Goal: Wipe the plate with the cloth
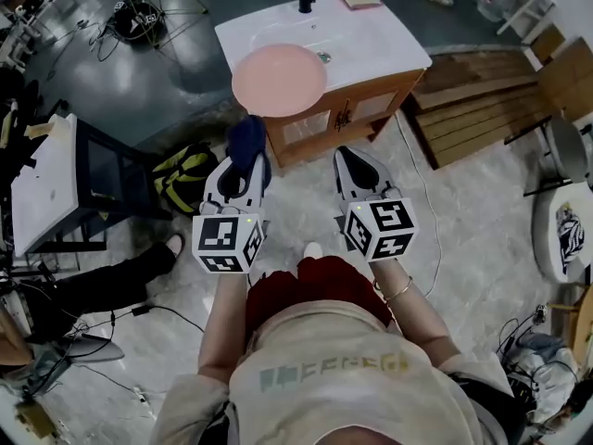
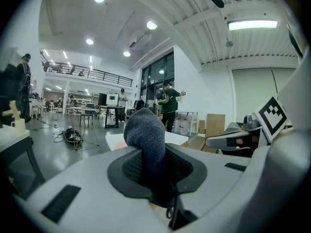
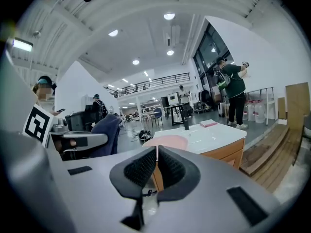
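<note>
The white-topped wooden table (image 1: 371, 40) is standing ahead of the person. The pink plate (image 1: 278, 80) is lying at its near left edge, overhanging the rim. Both grippers are hovering side by side on the near side of the table. The left gripper (image 1: 243, 167) is clamping the dark blue cloth (image 1: 246, 140), which is projecting from its jaws toward the plate. The right gripper (image 1: 352, 160) is holding its jaws together, with nothing between them.

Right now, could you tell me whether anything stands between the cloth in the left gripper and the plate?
Nothing visible does. The cloth, clamped in the left gripper, is held short of the pink plate on the white counter, with only open air between them.
</note>
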Demonstrator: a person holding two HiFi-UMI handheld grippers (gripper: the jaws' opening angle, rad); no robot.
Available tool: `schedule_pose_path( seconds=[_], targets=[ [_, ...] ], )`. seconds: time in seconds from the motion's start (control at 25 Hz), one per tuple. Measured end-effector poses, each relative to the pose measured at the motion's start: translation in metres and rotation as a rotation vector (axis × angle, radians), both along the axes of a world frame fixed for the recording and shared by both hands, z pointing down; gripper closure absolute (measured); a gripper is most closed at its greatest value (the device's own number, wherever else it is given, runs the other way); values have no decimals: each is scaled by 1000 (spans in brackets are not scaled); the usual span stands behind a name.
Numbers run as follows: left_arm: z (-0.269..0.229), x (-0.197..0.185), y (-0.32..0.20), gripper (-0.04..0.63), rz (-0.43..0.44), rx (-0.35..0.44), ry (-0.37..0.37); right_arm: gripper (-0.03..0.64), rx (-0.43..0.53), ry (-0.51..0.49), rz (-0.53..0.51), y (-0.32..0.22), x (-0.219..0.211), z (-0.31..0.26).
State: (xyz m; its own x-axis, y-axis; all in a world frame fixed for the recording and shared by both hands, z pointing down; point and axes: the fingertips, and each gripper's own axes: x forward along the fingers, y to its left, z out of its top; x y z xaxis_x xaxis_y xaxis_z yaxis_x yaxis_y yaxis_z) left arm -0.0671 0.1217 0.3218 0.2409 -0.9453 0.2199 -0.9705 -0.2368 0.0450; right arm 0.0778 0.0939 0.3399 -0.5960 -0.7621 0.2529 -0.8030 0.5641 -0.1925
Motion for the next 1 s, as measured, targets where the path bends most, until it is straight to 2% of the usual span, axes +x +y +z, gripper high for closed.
schedule_pose_path(
  seconds=[0.32,0.52,1.0],
  targets=[
    [-5,-1,-37,515,-33,-18,-29,577,-61,-10,-20,-37,-2,15],
    [-3,-2,-59,515,-23,-26,-45,577,-82,-15,-11,-53,-3,23],
    [10,-9,-151,515,37,-39,-23,577,-146,20,-9,-127,-19,42]
  ],
)
